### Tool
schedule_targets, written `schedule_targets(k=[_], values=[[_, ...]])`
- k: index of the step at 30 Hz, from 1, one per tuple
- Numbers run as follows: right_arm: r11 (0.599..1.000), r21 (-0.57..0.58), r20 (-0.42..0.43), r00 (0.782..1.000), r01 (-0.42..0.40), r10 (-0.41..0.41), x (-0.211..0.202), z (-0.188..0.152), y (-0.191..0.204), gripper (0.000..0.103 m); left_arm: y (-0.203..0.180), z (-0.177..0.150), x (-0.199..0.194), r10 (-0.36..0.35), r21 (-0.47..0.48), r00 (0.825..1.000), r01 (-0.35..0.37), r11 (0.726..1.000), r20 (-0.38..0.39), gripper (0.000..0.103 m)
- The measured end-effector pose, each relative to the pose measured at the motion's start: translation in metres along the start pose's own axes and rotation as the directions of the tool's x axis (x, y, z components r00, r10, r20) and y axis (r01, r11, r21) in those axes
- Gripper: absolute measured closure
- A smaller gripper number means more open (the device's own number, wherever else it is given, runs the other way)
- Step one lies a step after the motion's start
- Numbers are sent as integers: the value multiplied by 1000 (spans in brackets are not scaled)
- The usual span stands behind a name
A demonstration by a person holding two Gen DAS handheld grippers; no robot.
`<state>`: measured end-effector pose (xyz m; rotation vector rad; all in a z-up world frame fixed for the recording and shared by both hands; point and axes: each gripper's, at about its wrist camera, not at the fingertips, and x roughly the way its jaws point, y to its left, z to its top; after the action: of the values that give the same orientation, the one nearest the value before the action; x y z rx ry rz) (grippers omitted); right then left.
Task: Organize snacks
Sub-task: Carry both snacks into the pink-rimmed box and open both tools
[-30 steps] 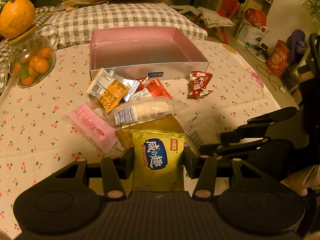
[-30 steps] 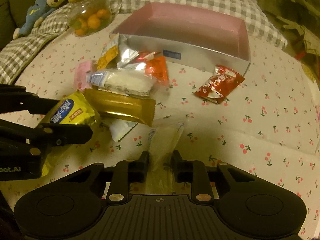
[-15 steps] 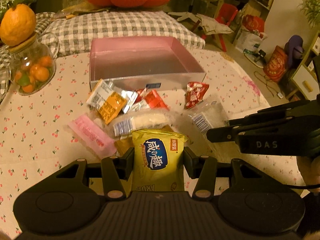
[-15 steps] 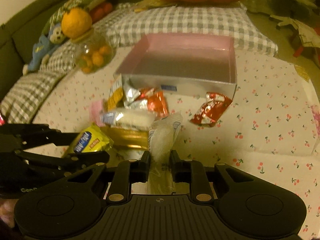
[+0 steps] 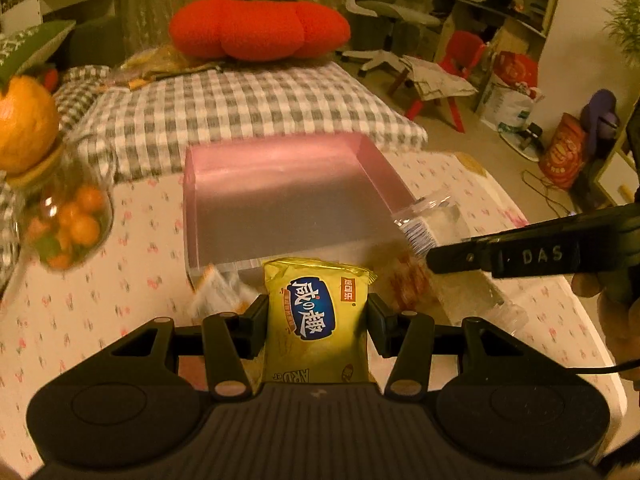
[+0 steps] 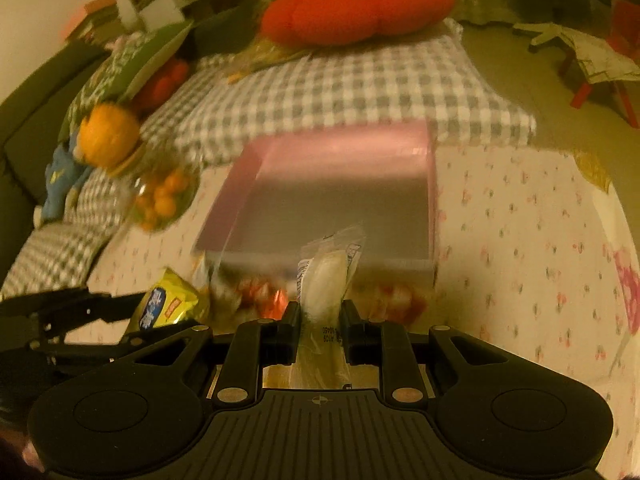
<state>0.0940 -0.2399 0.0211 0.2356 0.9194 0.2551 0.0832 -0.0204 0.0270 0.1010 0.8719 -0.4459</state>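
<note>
Left wrist view: my left tongs (image 5: 316, 322) stand partly apart and clamp a yellow snack packet (image 5: 318, 316) by its two long edges. Its long axis runs straight ahead along the fingers, its top seal pointing at the pink box (image 5: 192, 216) just beyond. The packet hangs clear of the desk (image 5: 100, 300). To the right, my right tongs (image 5: 430, 258) reach in sideways, gripping a clear wrapper (image 5: 432, 220) by the box's near right corner.

In the right wrist view the right tongs (image 6: 320, 326) are pinched almost fully together on that clear wrapper (image 6: 326, 280), which stands lengthwise between the fingers, its free end toward the box (image 6: 432, 200). The yellow packet (image 6: 166, 304) sits to their left, in the left tongs (image 6: 132, 314).
</note>
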Motion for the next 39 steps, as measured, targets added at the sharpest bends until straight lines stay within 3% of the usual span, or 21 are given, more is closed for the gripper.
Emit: schedule_targets(k=[9,16,25,39], values=[[1000,19,29,999,17,-17,41,53,-16,82,18,44,46,50,-24,998,-50,998,24,56],[999,15,31,999,35,-35,81,74,-27,82,29,65,89,60,-37,998,-59,998,30,56],[999,21,30,999,42,-42,119,87,-38,82,37,73,128,114,-28,993,-114,993,5,56],[997,-10,19,997,80,-80,140,86,-38,78,39,75,150,174,-3,984,-174,985,-31,55]])
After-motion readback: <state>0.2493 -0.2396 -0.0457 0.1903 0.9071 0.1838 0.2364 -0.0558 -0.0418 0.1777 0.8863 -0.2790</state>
